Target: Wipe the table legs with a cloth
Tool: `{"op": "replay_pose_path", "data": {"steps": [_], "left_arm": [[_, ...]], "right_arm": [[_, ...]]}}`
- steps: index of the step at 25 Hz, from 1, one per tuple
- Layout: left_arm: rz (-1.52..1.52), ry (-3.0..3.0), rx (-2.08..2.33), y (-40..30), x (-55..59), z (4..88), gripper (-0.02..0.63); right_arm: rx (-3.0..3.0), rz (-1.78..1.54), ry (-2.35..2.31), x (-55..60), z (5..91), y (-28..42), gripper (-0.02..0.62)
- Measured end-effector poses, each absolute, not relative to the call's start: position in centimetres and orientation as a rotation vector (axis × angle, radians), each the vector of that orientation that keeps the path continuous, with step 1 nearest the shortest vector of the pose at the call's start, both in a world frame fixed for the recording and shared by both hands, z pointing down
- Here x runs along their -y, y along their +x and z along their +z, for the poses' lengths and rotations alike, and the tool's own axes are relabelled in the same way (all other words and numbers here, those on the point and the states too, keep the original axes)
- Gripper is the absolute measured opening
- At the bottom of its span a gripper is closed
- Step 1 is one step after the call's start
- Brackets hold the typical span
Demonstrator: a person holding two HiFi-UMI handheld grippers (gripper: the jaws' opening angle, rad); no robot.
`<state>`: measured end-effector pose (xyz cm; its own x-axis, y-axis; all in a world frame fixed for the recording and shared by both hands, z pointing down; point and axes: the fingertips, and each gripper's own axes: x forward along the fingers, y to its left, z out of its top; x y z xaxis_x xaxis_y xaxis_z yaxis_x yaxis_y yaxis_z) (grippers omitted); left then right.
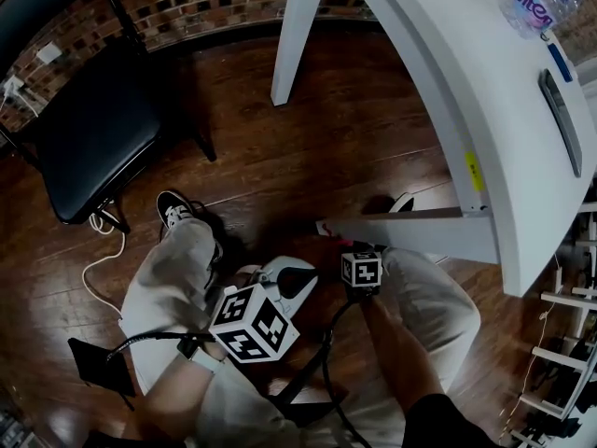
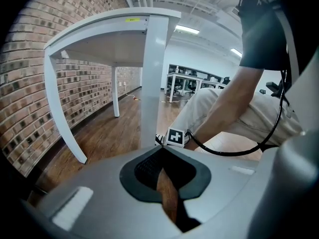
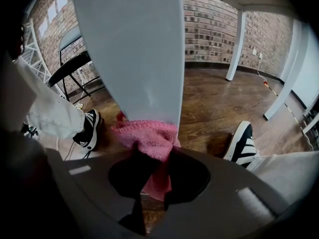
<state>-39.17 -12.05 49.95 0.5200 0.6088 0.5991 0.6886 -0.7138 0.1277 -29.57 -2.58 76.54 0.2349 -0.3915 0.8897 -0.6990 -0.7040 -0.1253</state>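
The right gripper (image 3: 149,154) clamps a pink knitted cloth (image 3: 146,136), which presses against the lower end of a flat white table leg (image 3: 134,54). The left gripper (image 2: 160,151) has its jaws together and empty, above the dark wooden floor (image 2: 107,133).

Brick wall (image 1: 215,3), dark wood floor (image 1: 308,147), black chair (image 1: 89,138) beside wall.

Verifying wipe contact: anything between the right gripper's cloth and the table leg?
Nothing visible. The cloth, clamped in the right gripper, lies directly against the leg near its lower end. The shoes sit off to either side, clear of the contact.
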Motion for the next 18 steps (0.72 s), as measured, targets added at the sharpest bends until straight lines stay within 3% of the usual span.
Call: {"op": "replay_pose_path", "data": {"steps": [18], "left_arm": [[-1.148, -2.713, 1.0, -38.6, 13.9, 51.7, 0.0]], "right_arm": [[1.045, 1.463, 2.191, 2.2, 82.4, -29.8, 0.057]]}}
